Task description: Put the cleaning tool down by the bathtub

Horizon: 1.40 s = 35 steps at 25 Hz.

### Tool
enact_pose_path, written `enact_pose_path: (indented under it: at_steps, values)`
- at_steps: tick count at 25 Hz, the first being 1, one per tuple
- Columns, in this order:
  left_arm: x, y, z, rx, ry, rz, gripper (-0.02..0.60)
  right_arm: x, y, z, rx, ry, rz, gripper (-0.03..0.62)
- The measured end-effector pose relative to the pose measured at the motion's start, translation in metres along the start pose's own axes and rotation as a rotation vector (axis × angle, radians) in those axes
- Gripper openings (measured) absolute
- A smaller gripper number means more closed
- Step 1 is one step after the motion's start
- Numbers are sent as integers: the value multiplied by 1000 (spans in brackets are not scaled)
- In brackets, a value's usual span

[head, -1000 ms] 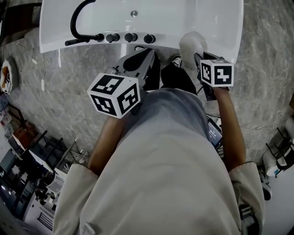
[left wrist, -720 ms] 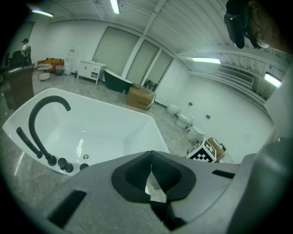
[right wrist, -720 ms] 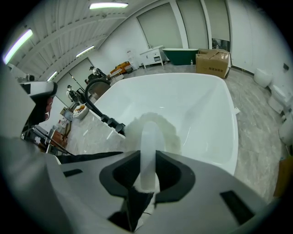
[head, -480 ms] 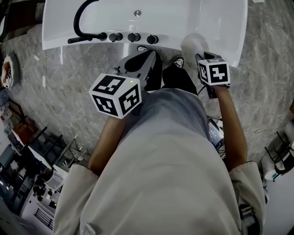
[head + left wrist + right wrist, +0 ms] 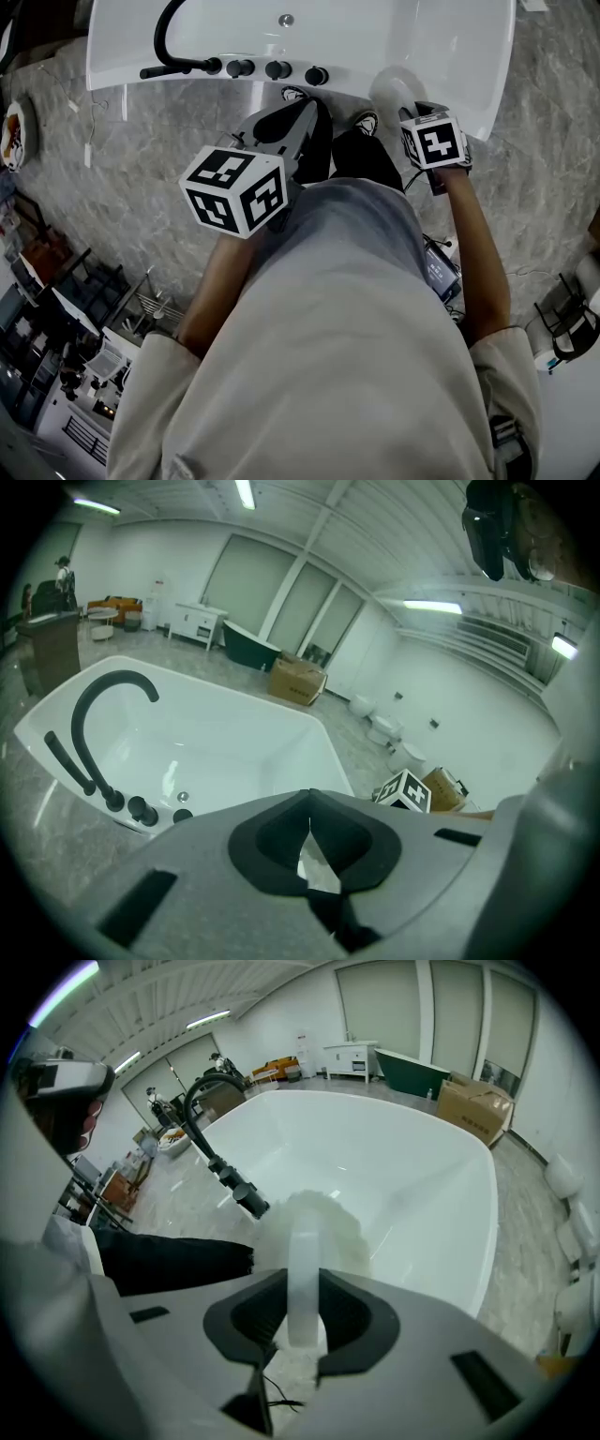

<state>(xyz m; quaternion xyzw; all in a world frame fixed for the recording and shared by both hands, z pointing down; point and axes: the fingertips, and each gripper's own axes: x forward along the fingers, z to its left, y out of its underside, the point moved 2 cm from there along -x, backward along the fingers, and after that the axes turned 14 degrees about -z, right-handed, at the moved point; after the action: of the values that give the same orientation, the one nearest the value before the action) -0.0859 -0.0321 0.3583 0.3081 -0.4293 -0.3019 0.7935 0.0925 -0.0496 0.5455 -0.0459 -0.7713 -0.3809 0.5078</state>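
My right claw (image 5: 302,1309) is clamped on the pale handle of the cleaning tool (image 5: 314,1227), with the jaws partly apart around it. The tool's fluffy white head hangs at the near rim of the bathtub (image 5: 403,1157), though I can't quite tell whether it touches. My left claw (image 5: 309,808) has its jaws together with nothing between them, and sits near the tub's dark taps (image 5: 131,808).

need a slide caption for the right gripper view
Right gripper holding a white fluffy-headed cleaning tool by its handle at the bathtub edge
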Motion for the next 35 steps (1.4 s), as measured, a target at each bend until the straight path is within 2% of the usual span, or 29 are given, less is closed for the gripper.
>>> enact_pose_path:
  at_steps: [11,19,35]
  values:
    - [-1,0,4,-11,-3,8,3,17,2,8,-228,-59,64,84]
    - [-2,-1,9,-8,-12,16,3,31,1,9,-348,-86,87,84]
    - [-8,-1,20,-23,-57,28,3,54,6,7,-509,-123,129,84]
